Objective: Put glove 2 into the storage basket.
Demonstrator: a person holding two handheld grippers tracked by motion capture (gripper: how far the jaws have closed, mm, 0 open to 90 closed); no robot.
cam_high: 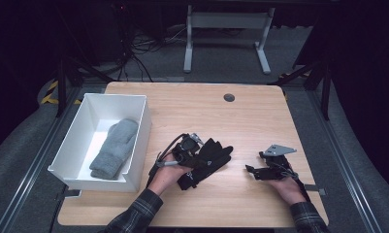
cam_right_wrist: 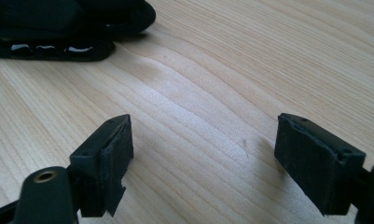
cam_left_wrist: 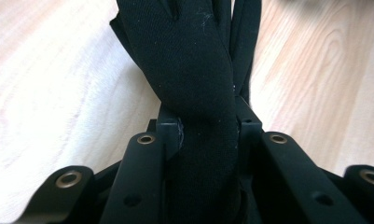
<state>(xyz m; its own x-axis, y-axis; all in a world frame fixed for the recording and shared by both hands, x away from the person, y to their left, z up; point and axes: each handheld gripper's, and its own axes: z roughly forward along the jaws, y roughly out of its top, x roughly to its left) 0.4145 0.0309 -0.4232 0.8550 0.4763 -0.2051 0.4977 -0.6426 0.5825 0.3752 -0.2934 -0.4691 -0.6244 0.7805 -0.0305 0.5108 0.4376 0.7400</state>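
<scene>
Hands came in from the near edge of the tabletop point(cam_high: 240, 121), one gripper in each. The left gripper point(cam_high: 198, 154) had its fingers point(cam_left_wrist: 168, 130) pinched tight on a black glove point(cam_left_wrist: 194, 70), the cloth squeezed between them, while the glove lay flat on the wood just left of centre. The right gripper point(cam_high: 252, 170) sat low on the tabletop well apart from it, fingers point(cam_right_wrist: 112, 154) spread wide with nothing between them.

By my reckoning the step was the pick-up: the glove was gripped but not yet lifted. The next move would call for raising it clear of the wood, carrying it left over the wall of the bin point(cam_high: 142, 124) and letting go inside, watching that the limp glove fingers didn't snag on the rim.

Farther back and left, the white bin held a grey mitten point(cam_high: 115, 148).

Counted: two grippers, one black glove, one grey mitten, one bin.
</scene>
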